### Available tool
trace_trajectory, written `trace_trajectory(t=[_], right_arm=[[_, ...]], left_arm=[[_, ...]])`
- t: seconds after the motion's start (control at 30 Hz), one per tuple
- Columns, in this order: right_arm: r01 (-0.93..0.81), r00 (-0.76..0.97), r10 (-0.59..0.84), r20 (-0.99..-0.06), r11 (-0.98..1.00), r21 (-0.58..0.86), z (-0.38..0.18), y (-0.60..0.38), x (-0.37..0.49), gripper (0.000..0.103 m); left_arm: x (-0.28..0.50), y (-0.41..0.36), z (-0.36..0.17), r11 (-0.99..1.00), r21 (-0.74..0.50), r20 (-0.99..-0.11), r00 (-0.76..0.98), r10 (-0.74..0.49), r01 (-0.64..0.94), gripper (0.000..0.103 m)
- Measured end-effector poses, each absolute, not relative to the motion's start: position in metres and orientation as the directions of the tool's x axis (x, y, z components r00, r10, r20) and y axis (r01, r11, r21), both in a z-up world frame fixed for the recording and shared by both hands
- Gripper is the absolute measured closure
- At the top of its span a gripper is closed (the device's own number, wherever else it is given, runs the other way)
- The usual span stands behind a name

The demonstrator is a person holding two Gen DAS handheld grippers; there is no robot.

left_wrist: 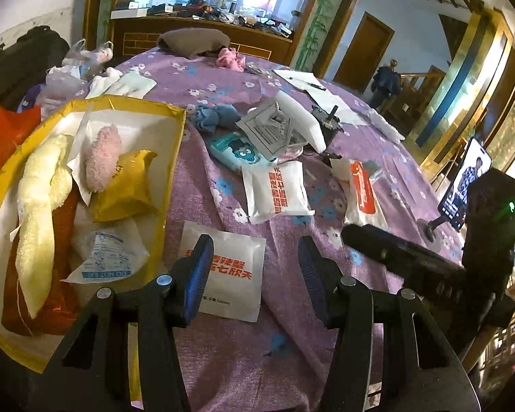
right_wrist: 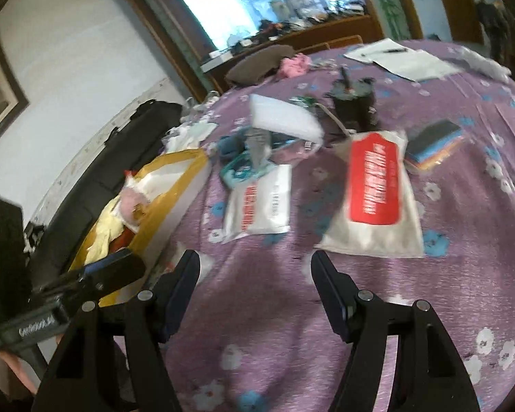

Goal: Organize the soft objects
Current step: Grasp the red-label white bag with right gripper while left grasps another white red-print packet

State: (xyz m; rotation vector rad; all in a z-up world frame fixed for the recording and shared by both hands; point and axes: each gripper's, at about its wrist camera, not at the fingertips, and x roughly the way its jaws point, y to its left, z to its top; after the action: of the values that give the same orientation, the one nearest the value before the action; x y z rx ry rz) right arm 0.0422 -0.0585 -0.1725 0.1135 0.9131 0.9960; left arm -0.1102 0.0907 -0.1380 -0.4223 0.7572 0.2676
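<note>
Purple flowered cloth (left_wrist: 292,343) covers the table, strewn with soft packets. A white packet (left_wrist: 228,271) with orange Chinese print lies just ahead of the left tongs (left_wrist: 255,269), whose blue-padded jaws stand wide apart, holding nothing. A second white packet (left_wrist: 278,190) with orange characters lies farther back. The yellow box (left_wrist: 168,185) at left holds a pink plush (left_wrist: 101,158), a cream plush (left_wrist: 41,206) and a sachet (left_wrist: 106,261) printed in blue, its lettering too small to read. The right tongs (right_wrist: 255,267) hang released above bare cloth, near a red-labelled pouch (right_wrist: 374,192), its writing blurred.

Left gripper (left_wrist: 255,267) black arms, blue-padded jaws, silver pivot screws
</note>
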Motion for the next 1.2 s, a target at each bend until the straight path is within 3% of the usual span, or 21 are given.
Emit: trace_trajectory(t=[0.4,0.57,0.93,0.97,1.03,1.2], right_arm=[[-0.54,0.334,0.67,-0.663,0.713,0.448,-0.171,-0.074,0.097,0.035],[-0.487,0.349,0.614,-0.708,0.764,0.422,-0.184,-0.064,0.123,0.035],[-0.493,0.37,0.604,-0.706,0.772,0.402,-0.191,-0.057,0.126,0.036],[-0.497,0.382,0.607,-0.697,0.771,0.398,-0.189,-0.058,0.125,0.037],[-0.509,0.387,0.602,-0.698,0.771,0.383,-0.188,-0.056,0.122,0.05],[-0.517,0.357,0.62,-0.699,0.754,0.405,-0.191,-0.055,0.123,0.058]], left_arm=[[-0.099,0.091,-0.145,0.881,-0.298,-0.729,0.683,0.038,-0.368,0.052],[-0.067,0.09,-0.147,0.898,-0.264,-0.766,0.642,0.027,-0.353,0.052],[0.005,0.111,-0.182,0.871,-0.25,-0.833,0.552,0.029,-0.423,0.052],[0.008,0.11,-0.184,0.87,-0.255,-0.832,0.554,0.025,-0.423,0.052],[0.016,0.108,-0.187,0.869,-0.257,-0.833,0.553,0.022,-0.423,0.051],[0.024,0.098,-0.188,0.873,-0.236,-0.825,0.563,0.052,-0.427,0.044]])
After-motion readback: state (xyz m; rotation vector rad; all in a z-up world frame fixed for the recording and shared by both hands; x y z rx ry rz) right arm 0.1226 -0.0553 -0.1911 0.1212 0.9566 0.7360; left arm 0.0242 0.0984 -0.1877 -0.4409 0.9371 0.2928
